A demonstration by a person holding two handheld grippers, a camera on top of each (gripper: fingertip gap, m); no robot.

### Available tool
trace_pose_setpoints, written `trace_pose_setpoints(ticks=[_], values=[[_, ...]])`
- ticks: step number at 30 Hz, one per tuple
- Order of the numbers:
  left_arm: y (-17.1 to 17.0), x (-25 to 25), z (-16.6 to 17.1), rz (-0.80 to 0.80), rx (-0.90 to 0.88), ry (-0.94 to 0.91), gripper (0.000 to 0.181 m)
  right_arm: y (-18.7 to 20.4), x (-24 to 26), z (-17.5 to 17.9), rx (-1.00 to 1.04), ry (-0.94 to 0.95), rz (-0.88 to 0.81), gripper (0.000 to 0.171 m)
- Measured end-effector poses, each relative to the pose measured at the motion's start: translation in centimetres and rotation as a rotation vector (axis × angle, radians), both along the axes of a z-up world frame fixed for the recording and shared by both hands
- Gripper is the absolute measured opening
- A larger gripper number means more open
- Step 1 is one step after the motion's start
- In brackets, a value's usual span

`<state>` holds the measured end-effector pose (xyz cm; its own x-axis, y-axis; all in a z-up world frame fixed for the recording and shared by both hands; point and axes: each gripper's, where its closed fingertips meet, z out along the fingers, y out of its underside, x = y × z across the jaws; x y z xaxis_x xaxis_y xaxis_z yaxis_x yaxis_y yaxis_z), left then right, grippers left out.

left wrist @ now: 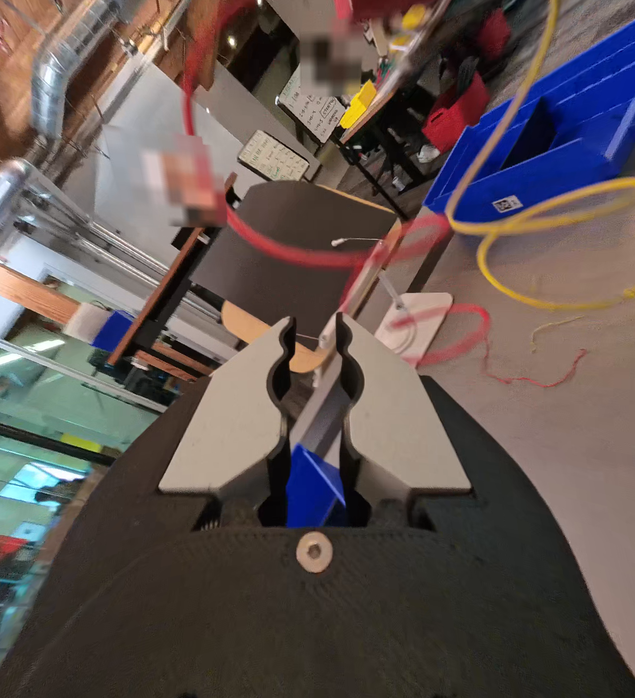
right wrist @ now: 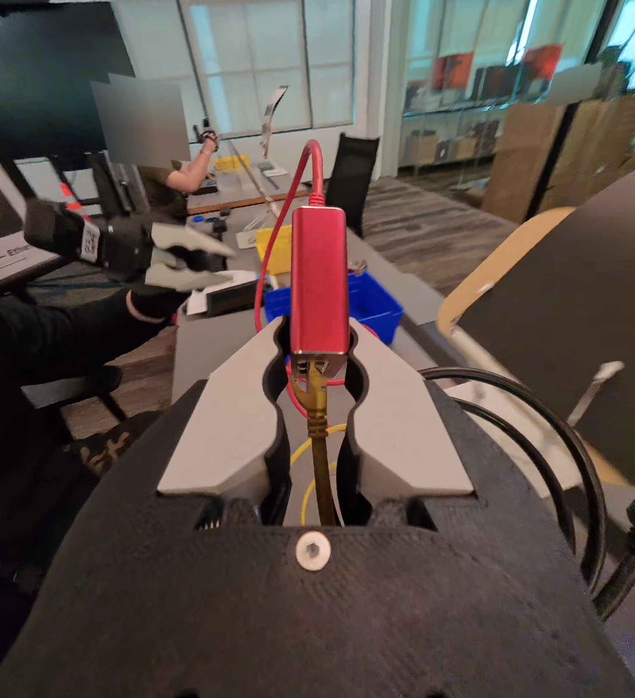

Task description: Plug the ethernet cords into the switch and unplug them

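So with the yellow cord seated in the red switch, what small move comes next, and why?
Probably bring the left gripper across to the yellow plug to pull it. The right gripper clamps the red switch with the yellow cord plugged into its near end and the red cord at the far end; the left one is open and holds nothing.

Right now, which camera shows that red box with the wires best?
The right wrist view: the red box stands sharp and centred in the right tongs, yellow plug in its near end. The left wrist view shows only blurred cords, no box.

Each wrist view looks along its fingers; both show the blue bin (left wrist: pixel 557 151) (right wrist: pixel 374 306)
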<state>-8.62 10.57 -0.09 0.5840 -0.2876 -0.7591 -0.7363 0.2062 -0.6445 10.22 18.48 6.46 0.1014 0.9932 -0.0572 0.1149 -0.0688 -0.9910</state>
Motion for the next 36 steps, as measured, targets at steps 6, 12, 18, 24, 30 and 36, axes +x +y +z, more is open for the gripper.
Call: trace_pose_setpoints(ticks=[6,12,18,24,30,36], values=[[0.3,-2.3,-6.7,0.011,-0.189,-0.077,0.019,6.9,7.7,10.1,0.182,-0.035,-0.283,0.025],[-0.2,-2.5,-12.7,0.018,-0.361,-0.15,0.02,15.0,14.8,14.1,0.267,-0.007,-0.55,0.025],[-1.4,-2.0,-17.2,0.038,-0.487,-0.2,0.021,21.8,19.8,10.0,0.256,0.177,-0.685,0.025],[-1.3,-3.0,-19.3,0.091,-0.526,-0.207,0.021,25.5,21.9,1.6,0.221,0.346,-0.73,0.025],[-0.2,-4.5,-20.2,0.134,-0.545,-0.248,0.021,27.9,23.4,-6.0,0.121,0.481,-0.735,0.025],[0.3,-5.2,-21.7,0.153,-0.569,-0.243,0.022,26.6,23.9,-10.6,0.065,0.514,-0.687,0.024]])
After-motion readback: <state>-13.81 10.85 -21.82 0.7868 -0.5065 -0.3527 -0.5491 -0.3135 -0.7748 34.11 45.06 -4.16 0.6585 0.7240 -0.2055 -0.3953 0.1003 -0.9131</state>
